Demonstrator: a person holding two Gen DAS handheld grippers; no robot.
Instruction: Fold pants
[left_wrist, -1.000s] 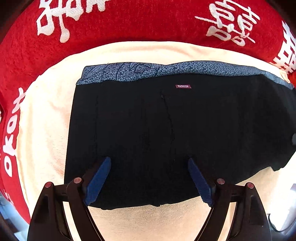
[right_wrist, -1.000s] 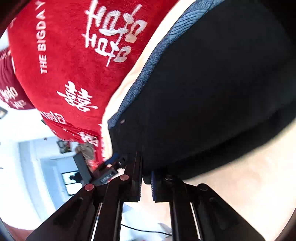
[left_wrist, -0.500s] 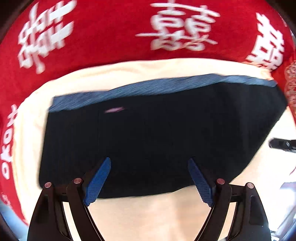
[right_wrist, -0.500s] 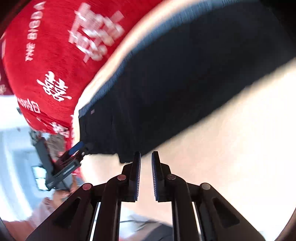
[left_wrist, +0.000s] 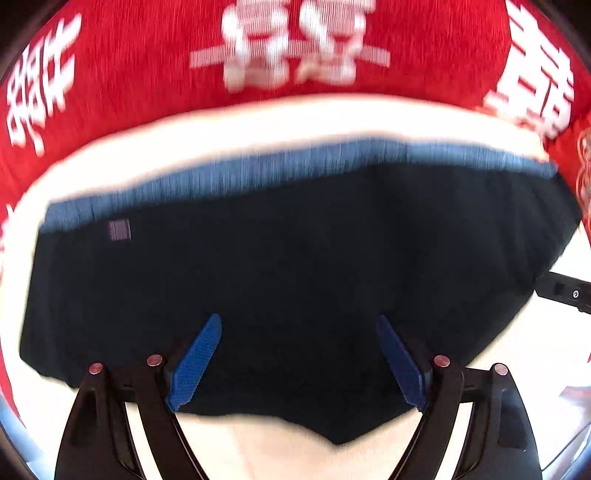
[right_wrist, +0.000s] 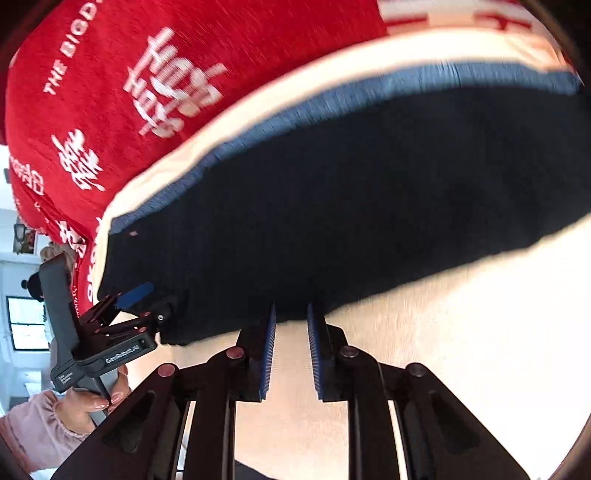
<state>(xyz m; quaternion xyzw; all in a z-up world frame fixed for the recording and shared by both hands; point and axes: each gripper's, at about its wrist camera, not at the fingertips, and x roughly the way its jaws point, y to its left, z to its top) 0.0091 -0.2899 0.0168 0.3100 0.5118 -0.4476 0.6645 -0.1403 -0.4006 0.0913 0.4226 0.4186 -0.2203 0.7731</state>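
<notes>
Black folded pants (left_wrist: 295, 266) with blue waistband lie on cream cloth (left_wrist: 258, 122), edges motion-blurred. Left gripper (left_wrist: 299, 325) hovers above, spread wide; right gripper (right_wrist: 290, 314), narrowly parted, holds nothing at the hem.

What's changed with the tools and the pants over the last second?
The right tool let go of the pants edge it had pinched, pulled back and has parted its fingers a little. The left tool stayed wide open above the pants. The pants stayed folded on the cream cloth.
</notes>
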